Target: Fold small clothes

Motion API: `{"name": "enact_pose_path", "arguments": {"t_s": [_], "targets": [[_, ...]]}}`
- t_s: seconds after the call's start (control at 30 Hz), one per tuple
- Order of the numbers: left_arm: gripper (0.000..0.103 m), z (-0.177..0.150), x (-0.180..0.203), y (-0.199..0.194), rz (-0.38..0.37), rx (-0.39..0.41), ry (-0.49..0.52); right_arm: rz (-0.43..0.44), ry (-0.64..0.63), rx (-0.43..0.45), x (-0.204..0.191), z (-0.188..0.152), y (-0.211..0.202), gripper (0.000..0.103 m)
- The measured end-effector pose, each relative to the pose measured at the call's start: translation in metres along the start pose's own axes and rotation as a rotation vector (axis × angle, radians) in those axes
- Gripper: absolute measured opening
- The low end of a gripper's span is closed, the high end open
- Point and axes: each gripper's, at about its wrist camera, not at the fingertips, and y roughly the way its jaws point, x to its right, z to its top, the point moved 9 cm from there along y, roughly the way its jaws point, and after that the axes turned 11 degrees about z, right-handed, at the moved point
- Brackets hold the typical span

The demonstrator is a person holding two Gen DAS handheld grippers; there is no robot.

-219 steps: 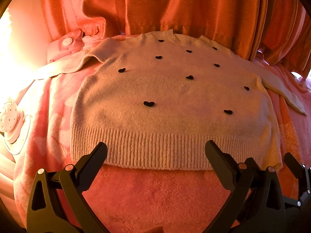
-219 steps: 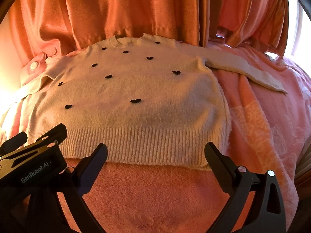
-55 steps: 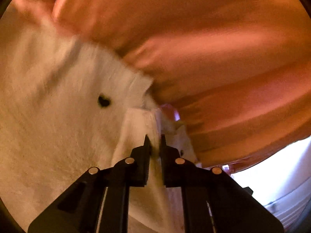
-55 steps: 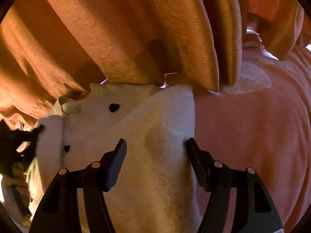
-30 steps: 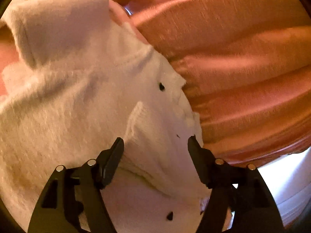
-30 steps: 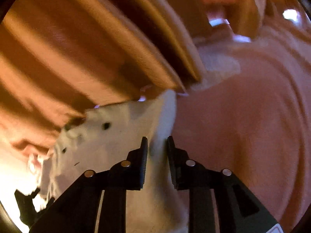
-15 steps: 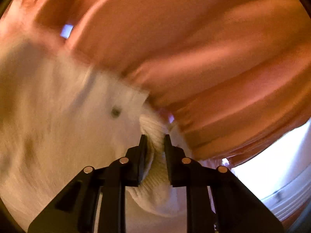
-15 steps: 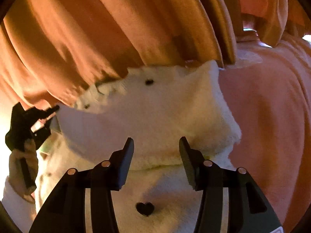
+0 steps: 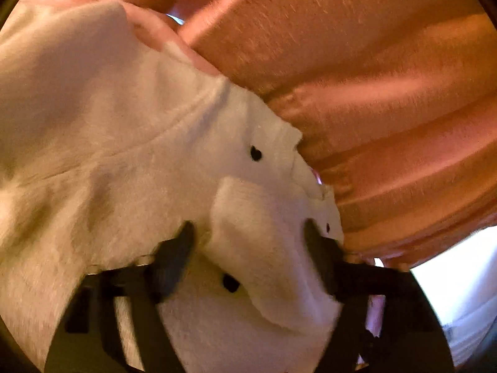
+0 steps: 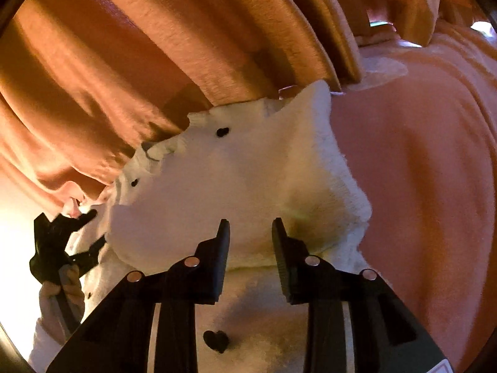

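A cream knit sweater [image 9: 130,161] with small black hearts lies on a pink blanket, close under orange curtains. In the left wrist view my left gripper [image 9: 248,239] is open, its blurred jaws wide apart on either side of a folded sleeve end [image 9: 261,242] lying on the sweater body. In the right wrist view my right gripper [image 10: 251,233] is open, with a narrow gap between its jaws, just above the sweater [image 10: 248,180], whose right side is folded over. The left gripper [image 10: 59,242] shows at the far left of that view.
Orange curtains [image 10: 155,46] hang right behind the sweater and touch its collar edge. The pink blanket [image 10: 419,171] spreads to the right of the sweater. Bright window light [image 9: 459,279] shows at the lower right of the left wrist view.
My left gripper was shut on the ribbed sleeve end and has now opened, leaving it on the sweater. My right gripper's jaws have narrowed slightly and it has shifted a little.
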Motion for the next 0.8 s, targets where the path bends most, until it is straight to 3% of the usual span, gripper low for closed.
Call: {"name": "enact_pose_path", "arguments": {"t_s": [0.13, 0.2, 0.27, 0.3, 0.43, 0.5, 0.57, 0.6, 0.67, 0.77, 0.8], "targets": [[0.078, -0.011, -0.001, 0.008, 0.004, -0.025, -0.032, 0.014, -0.002, -0.004, -0.005, -0.003, 0.002, 0.029], [0.069, -0.013, 0.007, 0.009, 0.012, -0.003, 0.014, 0.018, -0.014, -0.009, -0.010, -0.003, 0.006, 0.030], [0.017, -0.017, 0.026, 0.018, -0.063, -0.059, 0.018, 0.017, -0.028, -0.014, -0.014, -0.005, 0.008, 0.033], [0.014, -0.014, 0.035, 0.019, -0.090, -0.063, 0.015, 0.014, -0.034, -0.016, -0.015, -0.005, 0.009, 0.033], [0.014, 0.013, 0.073, -0.037, -0.171, 0.088, 0.103, -0.004, -0.062, -0.009, -0.015, -0.003, 0.011, 0.034], [0.014, 0.025, 0.078, -0.062, -0.169, 0.156, 0.136, -0.012, -0.077, 0.000, -0.015, 0.000, 0.010, 0.034], [0.014, 0.025, 0.066, -0.053, -0.082, 0.140, 0.176, -0.060, -0.079, -0.018, -0.005, -0.001, 0.015, 0.034], [0.014, 0.018, 0.048, -0.034, -0.006, 0.088, 0.183, -0.079, -0.064, -0.044, 0.002, -0.004, 0.020, 0.034], [0.014, 0.005, 0.015, -0.010, 0.077, 0.004, 0.137, -0.074, -0.035, -0.033, 0.005, -0.006, 0.021, 0.032], [0.015, -0.006, -0.023, 0.004, 0.096, -0.030, 0.039, -0.031, -0.072, 0.007, -0.012, -0.002, 0.010, 0.036], [0.015, -0.007, -0.025, 0.003, 0.089, -0.023, 0.031, -0.076, -0.109, -0.003, -0.011, -0.004, 0.012, 0.036]]}}
